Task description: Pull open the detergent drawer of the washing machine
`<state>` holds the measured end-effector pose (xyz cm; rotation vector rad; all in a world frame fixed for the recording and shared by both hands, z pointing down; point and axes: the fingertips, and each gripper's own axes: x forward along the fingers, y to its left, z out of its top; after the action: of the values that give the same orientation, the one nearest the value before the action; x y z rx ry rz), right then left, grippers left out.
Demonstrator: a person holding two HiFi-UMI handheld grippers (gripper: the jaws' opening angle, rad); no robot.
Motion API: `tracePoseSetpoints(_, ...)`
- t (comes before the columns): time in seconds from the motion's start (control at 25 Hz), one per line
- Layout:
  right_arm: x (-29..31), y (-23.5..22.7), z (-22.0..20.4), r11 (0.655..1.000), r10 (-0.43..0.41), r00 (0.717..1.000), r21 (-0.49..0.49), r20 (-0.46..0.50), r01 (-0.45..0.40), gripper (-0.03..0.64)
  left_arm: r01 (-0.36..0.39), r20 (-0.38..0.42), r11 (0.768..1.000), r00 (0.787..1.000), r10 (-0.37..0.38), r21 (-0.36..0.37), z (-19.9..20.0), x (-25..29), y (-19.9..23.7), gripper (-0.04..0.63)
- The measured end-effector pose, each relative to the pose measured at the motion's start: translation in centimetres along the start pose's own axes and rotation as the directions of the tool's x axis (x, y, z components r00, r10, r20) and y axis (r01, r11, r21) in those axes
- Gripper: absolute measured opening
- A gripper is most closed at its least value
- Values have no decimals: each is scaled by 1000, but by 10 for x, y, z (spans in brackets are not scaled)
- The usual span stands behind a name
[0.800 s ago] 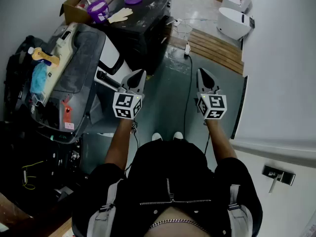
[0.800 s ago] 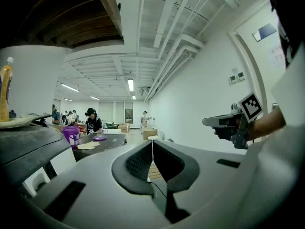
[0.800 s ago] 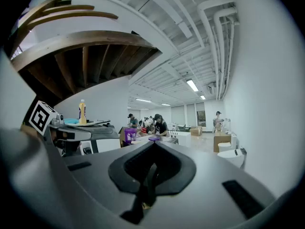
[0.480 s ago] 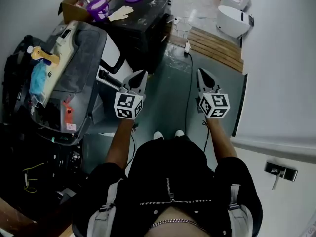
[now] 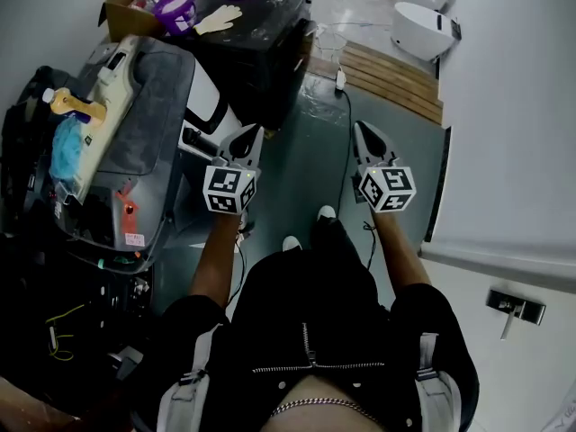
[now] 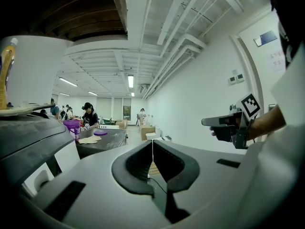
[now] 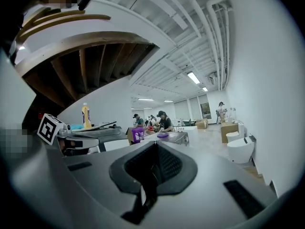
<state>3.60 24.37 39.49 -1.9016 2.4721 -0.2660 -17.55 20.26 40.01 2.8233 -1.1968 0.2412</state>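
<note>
A grey-topped machine [image 5: 144, 106] with a white front panel [image 5: 211, 111] stands at the left of the head view. I cannot make out a detergent drawer on it. My left gripper [image 5: 254, 133] is shut and empty, held in the air just right of that white front. My right gripper [image 5: 359, 128] is shut too, level, over the green floor. In the left gripper view the jaws of the left gripper [image 6: 152, 144] meet in a thin line, and the right gripper [image 6: 224, 123] shows at the right. The right gripper [image 7: 155, 146] holds nothing.
A black machine [image 5: 261, 34] with a purple lid and a glove on it stands ahead. A cardboard box [image 5: 135, 3] is beside it. A wooden pallet [image 5: 396, 84], white toilets [image 5: 423, 21] and a floor cable [image 5: 346, 151] lie ahead right. A white wall with a handle [image 5: 513, 306] is at the right.
The person's right foot has stepped forward and the view has shifted a little. Both grippers stay shut and side by side, nearly where they were.
</note>
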Motion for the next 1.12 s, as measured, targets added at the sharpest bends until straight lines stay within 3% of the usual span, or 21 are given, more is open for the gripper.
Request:
tracePoseSetpoints(0.32,51,-6,-10,999,47,998,30,-36,-46,78,-4,-20,1000,1000,3,-9,-3,33,22,21)
tracePoseSetpoints(0.76,173,-65,6,984,170,982,58,-77,-166,80,-125,-21,991,992,124,-46,19,129,85,21)
tracePoseSetpoints(1.12,267,-125,23,962,269,958,83,-102,-261,71,-231,-46,971,972,229,-60,30,208,113,21)
